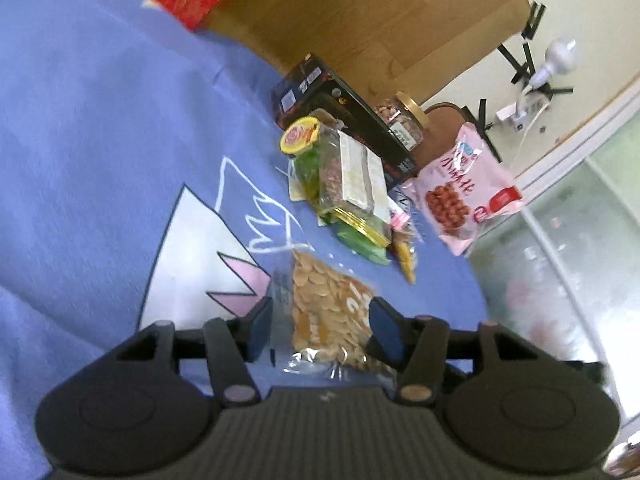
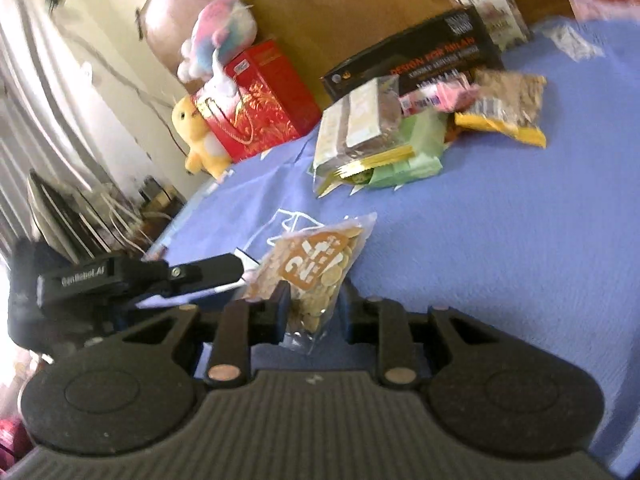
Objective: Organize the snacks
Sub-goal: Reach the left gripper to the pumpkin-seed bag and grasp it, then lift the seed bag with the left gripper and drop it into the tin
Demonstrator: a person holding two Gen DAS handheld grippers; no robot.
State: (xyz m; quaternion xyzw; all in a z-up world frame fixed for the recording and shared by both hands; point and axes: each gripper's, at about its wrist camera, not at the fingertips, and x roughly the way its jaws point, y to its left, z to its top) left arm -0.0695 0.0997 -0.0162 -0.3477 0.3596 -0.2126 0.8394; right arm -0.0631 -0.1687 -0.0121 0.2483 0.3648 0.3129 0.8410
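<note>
In the left wrist view, the left tongs (image 1: 320,330) stand moderately wide, their blue pads on either side of a clear plastic bag of pale flat seeds (image 1: 326,312) that lies on the blue printed cloth (image 1: 100,160) covering the counter. The pads do not appear to press the bag. Beyond it sits the pile of other snacks: a clear jar with a yellow lid (image 1: 316,148), a black box (image 1: 340,116), a pink packet (image 1: 468,188). The risk here is judged: if these tongs close on only the slack film at the edge, the bag may slide out or tear.

In the right wrist view, the right tongs (image 2: 314,312) are narrow and pinch the near end of the same seed bag (image 2: 320,264), with the left tongs (image 2: 224,268) reaching in from the left beside it. The grip looks to sit on a thin corner, so the loose seeds could shift and pull the bag free. Two tools on one small bag may also tug against each other, or bump.
</note>
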